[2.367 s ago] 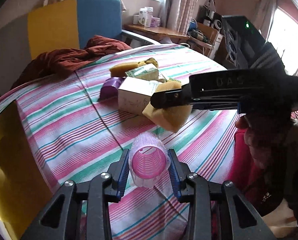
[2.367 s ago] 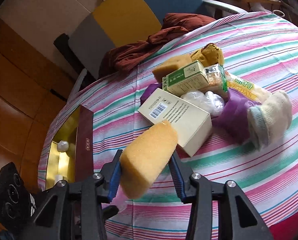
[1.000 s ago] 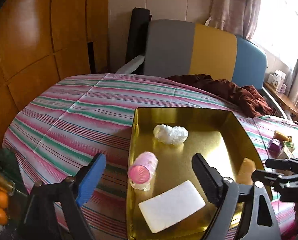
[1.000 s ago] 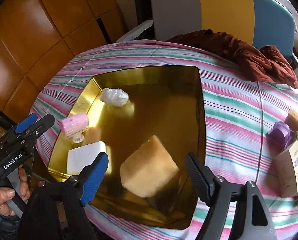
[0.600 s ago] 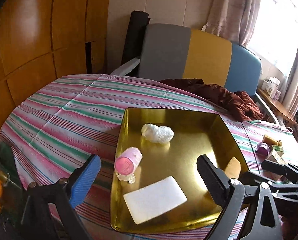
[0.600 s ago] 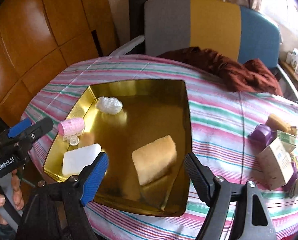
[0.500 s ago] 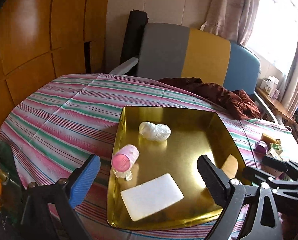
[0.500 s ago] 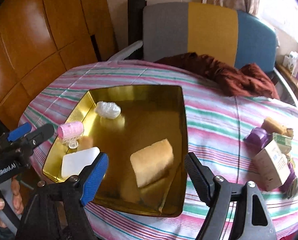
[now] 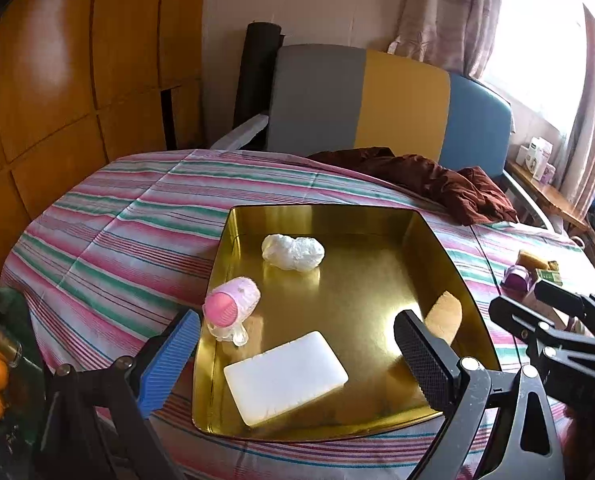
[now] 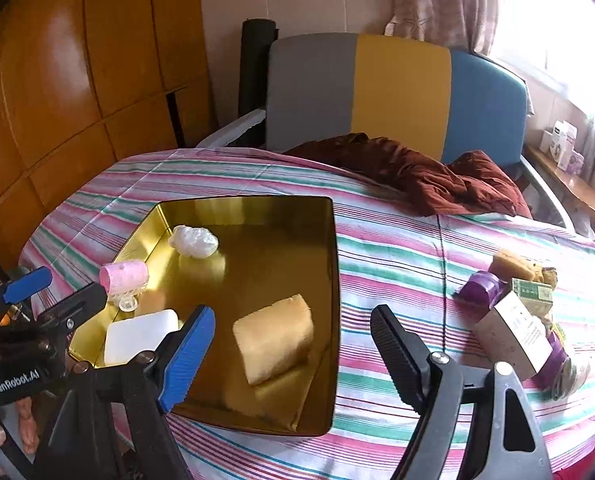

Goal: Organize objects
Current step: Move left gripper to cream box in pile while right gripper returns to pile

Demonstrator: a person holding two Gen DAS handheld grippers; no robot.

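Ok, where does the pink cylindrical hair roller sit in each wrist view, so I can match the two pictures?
Left wrist view: the pink cylindrical hair roller sits left of centre, at the gold metal tray's left wall.
Right wrist view: the roller sits at the left, by the tray's left wall.
Shared landmark: the crumpled white plastic wad, further back in the tray than the roller.

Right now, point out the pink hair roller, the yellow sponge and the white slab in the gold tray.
pink hair roller [image 9: 233,304]: left wrist view, on its pink open end.
yellow sponge [image 10: 275,340]: right wrist view, middle of its top face.
white slab [image 9: 285,376]: left wrist view, centre of its flat top.
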